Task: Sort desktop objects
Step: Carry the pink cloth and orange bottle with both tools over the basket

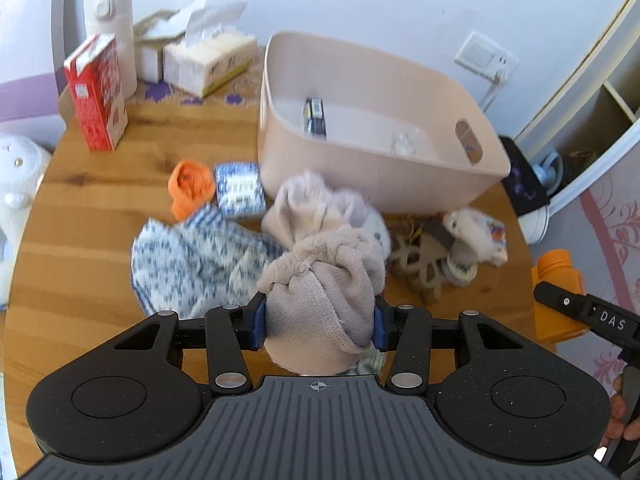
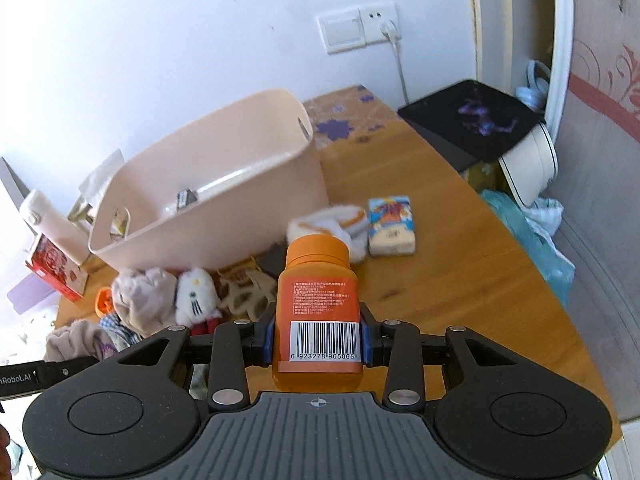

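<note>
Over table: L gripper (image 1: 319,326) clamps sock (image 1: 320,300), R gripper (image 2: 317,338) bottle (image 2: 316,304).

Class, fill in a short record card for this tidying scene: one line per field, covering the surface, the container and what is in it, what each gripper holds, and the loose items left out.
surface: wooden table
container: pink bin, standing on the table
in bin: small dark packet; a clear item, too blurred to name
left gripper: shut on beige cloth bundle
right gripper: shut on orange bottle
loose items: blue patterned cloth, red carton, white plush toy
</note>
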`<action>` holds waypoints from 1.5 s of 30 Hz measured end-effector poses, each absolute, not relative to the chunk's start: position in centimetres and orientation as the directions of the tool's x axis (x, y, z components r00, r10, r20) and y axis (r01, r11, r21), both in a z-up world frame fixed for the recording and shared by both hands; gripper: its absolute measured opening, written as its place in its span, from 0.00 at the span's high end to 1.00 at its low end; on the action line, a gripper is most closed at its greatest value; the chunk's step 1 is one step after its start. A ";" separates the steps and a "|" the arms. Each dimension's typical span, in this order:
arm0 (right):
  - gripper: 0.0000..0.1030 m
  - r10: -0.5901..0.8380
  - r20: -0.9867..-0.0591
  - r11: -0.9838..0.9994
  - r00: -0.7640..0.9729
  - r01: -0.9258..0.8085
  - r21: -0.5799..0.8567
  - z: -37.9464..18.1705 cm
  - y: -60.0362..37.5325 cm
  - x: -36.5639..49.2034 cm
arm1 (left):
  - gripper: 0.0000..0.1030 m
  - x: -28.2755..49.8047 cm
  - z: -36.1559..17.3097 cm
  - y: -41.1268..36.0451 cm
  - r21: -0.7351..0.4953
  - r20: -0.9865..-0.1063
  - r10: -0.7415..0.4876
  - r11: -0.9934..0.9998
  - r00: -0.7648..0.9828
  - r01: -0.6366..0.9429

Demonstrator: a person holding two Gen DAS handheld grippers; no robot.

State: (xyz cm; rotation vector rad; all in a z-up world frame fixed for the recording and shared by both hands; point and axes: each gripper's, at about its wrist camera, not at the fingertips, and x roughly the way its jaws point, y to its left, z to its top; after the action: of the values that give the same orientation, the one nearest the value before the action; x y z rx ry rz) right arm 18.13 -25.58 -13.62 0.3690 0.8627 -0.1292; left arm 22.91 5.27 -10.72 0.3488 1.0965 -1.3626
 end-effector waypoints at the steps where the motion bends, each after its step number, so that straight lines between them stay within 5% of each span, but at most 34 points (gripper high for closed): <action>1: 0.66 0.037 -0.756 0.932 0.653 0.252 0.262 -13.3 -25.5 18.5 | 0.53 23.0 -10.4 5.0 -0.382 -0.776 -0.610 0.247 -0.164 0.890; 24: 0.66 0.041 -0.686 0.949 0.727 0.185 0.253 -10.4 -25.9 27.5 | 0.53 24.0 -6.0 -4.9 -0.386 -0.688 -0.712 0.198 -0.138 0.901; 45: 0.66 0.046 -0.754 0.989 0.655 0.076 0.126 -14.3 -21.7 37.5 | 0.53 23.3 -12.4 -14.3 -0.255 -0.810 -0.582 0.236 -0.074 0.938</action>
State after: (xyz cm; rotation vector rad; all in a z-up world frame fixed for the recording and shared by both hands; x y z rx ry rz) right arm 37.47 -21.74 -14.34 0.1511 0.8577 -0.0168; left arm 23.33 -14.29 -12.35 0.4564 1.0041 -1.3273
